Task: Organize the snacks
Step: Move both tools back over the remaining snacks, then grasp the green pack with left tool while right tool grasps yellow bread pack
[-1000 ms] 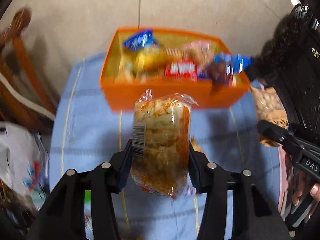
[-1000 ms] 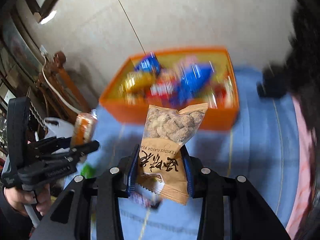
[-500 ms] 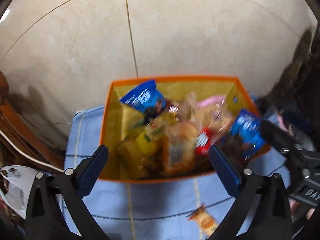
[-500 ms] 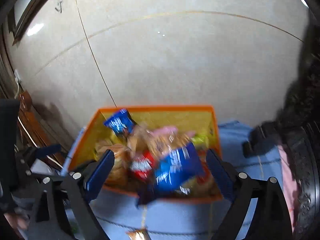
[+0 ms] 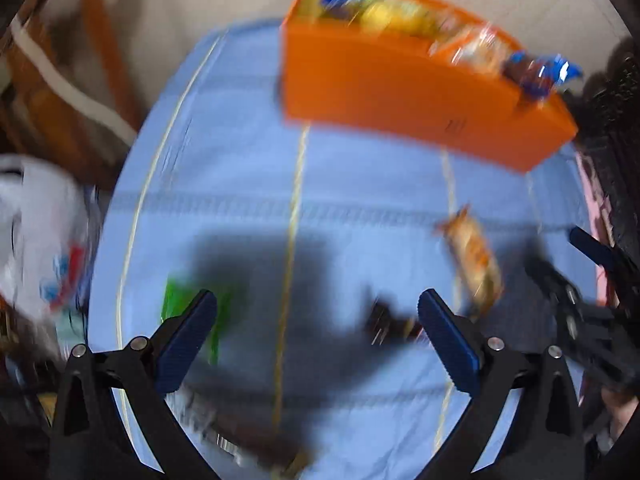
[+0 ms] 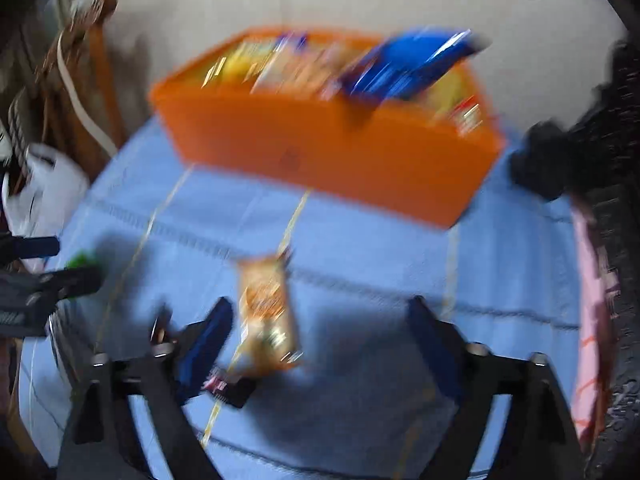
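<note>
An orange bin full of snack packets stands at the far side of the blue cloth. My left gripper hangs open over the cloth with nothing between its fingers. A green packet lies by its left finger, and a dark packet lies near its right finger. An orange snack packet lies on the cloth between the jaws of my right gripper, nearer the left finger. Those jaws are closing and no pad touches the packet. The same bin sits beyond. Both views are blurred.
A white plastic bag and a wooden chair stand off the cloth's left edge. A pink cloth and a dark bulky object border the right side. A small dark packet lies under the right gripper's left finger.
Both grippers let their packets go over the bin, opened wide, then dropped back down toward the cloth. The bin now sits farther off and higher in both views.
</note>
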`<state>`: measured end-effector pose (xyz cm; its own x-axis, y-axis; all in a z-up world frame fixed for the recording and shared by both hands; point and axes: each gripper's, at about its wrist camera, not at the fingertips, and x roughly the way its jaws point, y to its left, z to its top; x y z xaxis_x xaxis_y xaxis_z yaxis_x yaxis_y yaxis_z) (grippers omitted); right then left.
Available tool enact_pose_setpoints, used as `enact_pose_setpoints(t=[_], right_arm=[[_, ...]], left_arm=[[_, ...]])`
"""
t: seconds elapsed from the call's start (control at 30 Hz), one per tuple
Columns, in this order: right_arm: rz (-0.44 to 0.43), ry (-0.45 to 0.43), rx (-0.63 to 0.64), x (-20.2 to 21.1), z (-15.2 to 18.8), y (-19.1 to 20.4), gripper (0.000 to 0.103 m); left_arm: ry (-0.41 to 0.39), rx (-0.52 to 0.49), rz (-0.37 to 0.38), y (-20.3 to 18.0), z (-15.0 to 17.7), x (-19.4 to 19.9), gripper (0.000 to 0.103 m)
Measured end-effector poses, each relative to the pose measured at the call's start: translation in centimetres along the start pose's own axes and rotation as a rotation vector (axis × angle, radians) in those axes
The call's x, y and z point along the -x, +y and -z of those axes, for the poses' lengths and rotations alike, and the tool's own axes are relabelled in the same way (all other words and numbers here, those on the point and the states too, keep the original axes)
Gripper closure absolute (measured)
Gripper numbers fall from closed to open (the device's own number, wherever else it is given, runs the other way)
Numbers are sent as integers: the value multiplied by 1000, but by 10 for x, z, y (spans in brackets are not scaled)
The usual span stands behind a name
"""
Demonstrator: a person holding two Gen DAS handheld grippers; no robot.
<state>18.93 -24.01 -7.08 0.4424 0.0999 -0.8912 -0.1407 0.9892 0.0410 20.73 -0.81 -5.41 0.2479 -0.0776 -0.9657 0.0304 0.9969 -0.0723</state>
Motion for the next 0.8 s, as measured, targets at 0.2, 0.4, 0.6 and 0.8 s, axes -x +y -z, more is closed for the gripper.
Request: enact_pose_setpoints(t=[0.2,0.4,0.6,0.8], right_arm=[[14,78,100,-43,3,33,37],[26,129,113,-55,0,36,69],[-95,62,-66,-5,13,-2,69],[-132,65,-131,23,36,-21,69]], left_arm=[[55,77,-62,43,42,-7,4],[44,110,-85,69,38,-9,4],[63,102,-91,79,23,-35,9],[103,76,-59,79,21,-54,48]])
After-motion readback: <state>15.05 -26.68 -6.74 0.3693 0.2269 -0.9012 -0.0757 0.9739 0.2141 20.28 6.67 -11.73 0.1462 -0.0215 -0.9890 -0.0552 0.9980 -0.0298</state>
